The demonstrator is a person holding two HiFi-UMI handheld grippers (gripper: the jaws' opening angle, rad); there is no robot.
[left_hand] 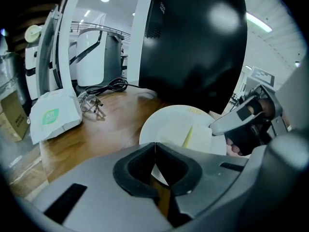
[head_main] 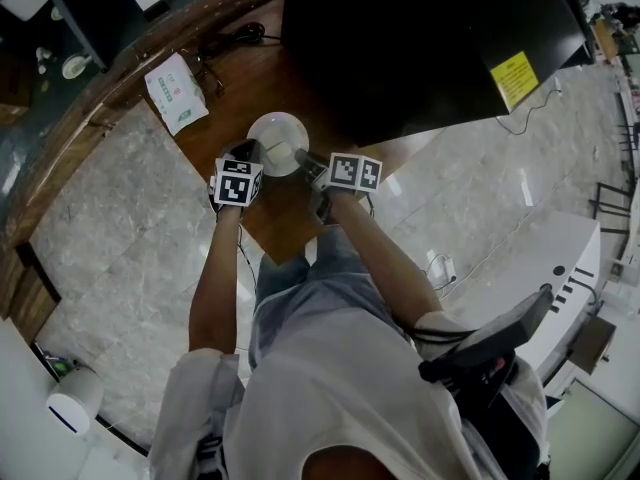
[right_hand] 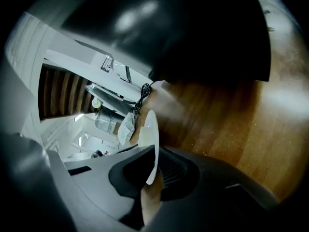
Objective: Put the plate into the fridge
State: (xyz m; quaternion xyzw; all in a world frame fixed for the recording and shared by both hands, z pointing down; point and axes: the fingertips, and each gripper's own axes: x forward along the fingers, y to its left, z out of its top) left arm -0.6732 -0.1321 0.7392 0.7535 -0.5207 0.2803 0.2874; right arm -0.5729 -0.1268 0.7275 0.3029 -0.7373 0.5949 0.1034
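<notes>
Well, the person stands right at the wooden tabletop (head_main: 290, 218) with a gripper in each hand. The left gripper (left_hand: 154, 153) is at about 11 o'clock from the person. Its jaws are pressed together with nothing in them, and they are just beside the near edge of the plate.

The right gripper (right_hand: 152, 163) is at about 1 o'clock. Its jaws are pinched onto the rim of the white plate (head_main: 277, 140), one jaw above the rim and one below.

The plate is straight ahead at 12 o'clock, low over the tabletop. I cannot tell if it is touching the wood or is just off it.

I think the plate is hard, smooth and a bit slippery. It would break if it fell. It is thin at the rim, so the rim is the good place to hold it, and it should be kept flat.

Behind the plate, at 1 o'clock, is the big black fridge (head_main: 420, 38). I see no open door on it.

Farther off at 11 o'clock lie a white packet (head_main: 177, 91) and a black cable (head_main: 235, 36).
</notes>
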